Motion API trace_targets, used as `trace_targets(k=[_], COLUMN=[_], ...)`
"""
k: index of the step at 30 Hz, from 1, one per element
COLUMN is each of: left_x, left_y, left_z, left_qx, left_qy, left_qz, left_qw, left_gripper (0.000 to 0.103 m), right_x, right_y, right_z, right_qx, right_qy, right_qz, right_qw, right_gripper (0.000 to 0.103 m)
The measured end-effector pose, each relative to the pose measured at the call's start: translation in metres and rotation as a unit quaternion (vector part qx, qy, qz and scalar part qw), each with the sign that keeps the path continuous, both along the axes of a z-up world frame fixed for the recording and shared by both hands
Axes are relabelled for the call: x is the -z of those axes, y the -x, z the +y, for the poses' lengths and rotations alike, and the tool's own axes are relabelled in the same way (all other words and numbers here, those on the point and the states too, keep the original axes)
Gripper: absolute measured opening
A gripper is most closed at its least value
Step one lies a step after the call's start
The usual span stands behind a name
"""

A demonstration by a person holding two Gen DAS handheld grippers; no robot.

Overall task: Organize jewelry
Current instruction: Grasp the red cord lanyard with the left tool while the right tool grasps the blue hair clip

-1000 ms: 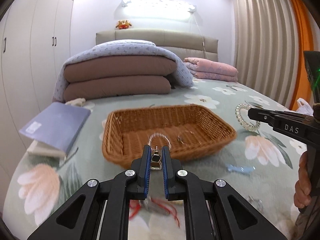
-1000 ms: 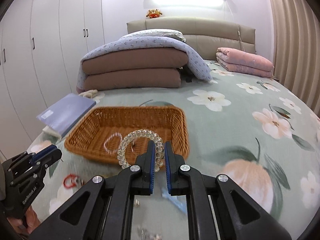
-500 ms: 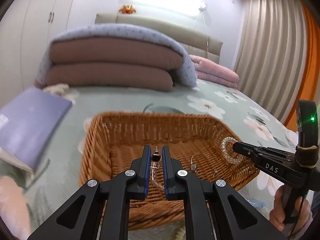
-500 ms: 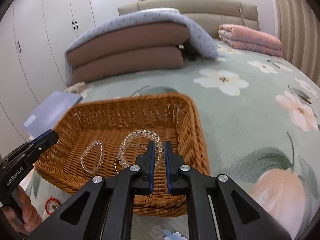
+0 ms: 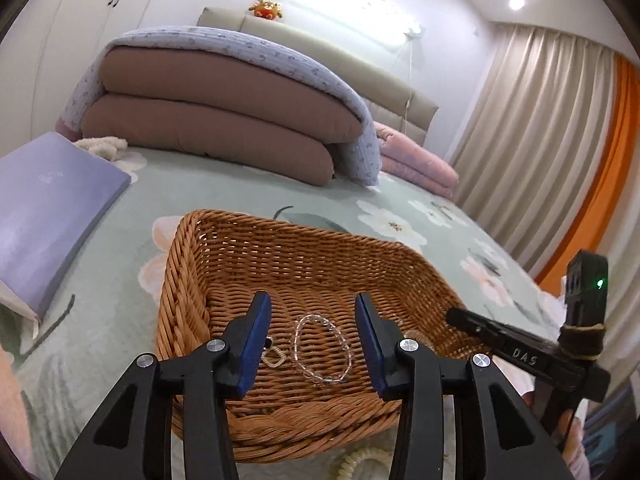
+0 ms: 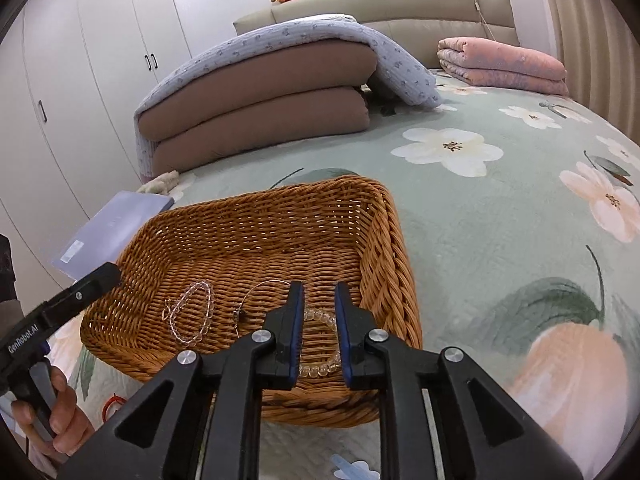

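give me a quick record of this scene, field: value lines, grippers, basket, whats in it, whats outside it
left gripper: open, over the basket, holding nothing
right gripper: open, above the chunky bead bracelet
basket: wicker, on the floral bedspread
in basket: clear bead bracelet, chunky bead bracelet, thin wire hoop, small heart pendant
outside basket: pale bead strand, red cord, blue clip, purple book

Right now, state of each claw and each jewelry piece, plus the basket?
Left claw: open, empty, over the basket.
Right claw: open, empty, over the chunky bracelet.
Basket: upright on the bed, holding jewelry.
Clear bracelet: lying flat in the basket.
Chunky bracelet: released, lying in the basket.
Wire hoop: in the basket, beside the clear bracelet.
Cream beads: outside the basket, on the bed.
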State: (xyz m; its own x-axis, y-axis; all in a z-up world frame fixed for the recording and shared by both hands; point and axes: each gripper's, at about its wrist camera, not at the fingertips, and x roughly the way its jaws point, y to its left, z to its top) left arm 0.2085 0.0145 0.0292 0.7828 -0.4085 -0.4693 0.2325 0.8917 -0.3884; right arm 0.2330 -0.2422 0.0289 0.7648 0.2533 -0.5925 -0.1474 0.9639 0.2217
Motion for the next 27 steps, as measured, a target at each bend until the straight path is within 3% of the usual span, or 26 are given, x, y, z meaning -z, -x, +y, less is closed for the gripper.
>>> trace_targets(k=[4, 7, 15, 23, 27], left_x=[-0.001, -0.005, -0.031, 0.012, 0.024], left_y=[0.004, 0.015, 0.081, 0.130, 0.139], left_z=[0.005, 0.006, 0.038, 0.052, 0.045], left_qx=[-0.004, -0.008, -0.033, -0.039, -0.025], left_qy=[0.002, -0.004, 0.000, -0.031, -0.042], left_qz=[-0.002, -0.009, -0.026, 0.052, 0.068], left_qw=[1.0000, 0.9999, 0.9991, 0.9974, 0.9965], left_gripper=[0.045, 0.045, 0.045, 0.045, 0.045], right_x=[-0.007, -0.016, -0.044, -0.015, 0.001], right_y=[0.012, 0.029, 0.099, 0.160, 0.174], right_z=[0.006, 0.010, -0.001, -0.037, -0.051], right_qx=[0.003, 0.001, 0.002, 0.010, 0.018], right_qy=[0.024, 0.035, 0.046, 0.032, 0.020], right_qz=[-0.031, -0.064, -0.115, -0.064, -0.042], right_qw=[0.999, 0.997, 0.992, 0.997, 0.999], right_gripper=[0.021, 0.035, 0.036, 0.036, 0.036])
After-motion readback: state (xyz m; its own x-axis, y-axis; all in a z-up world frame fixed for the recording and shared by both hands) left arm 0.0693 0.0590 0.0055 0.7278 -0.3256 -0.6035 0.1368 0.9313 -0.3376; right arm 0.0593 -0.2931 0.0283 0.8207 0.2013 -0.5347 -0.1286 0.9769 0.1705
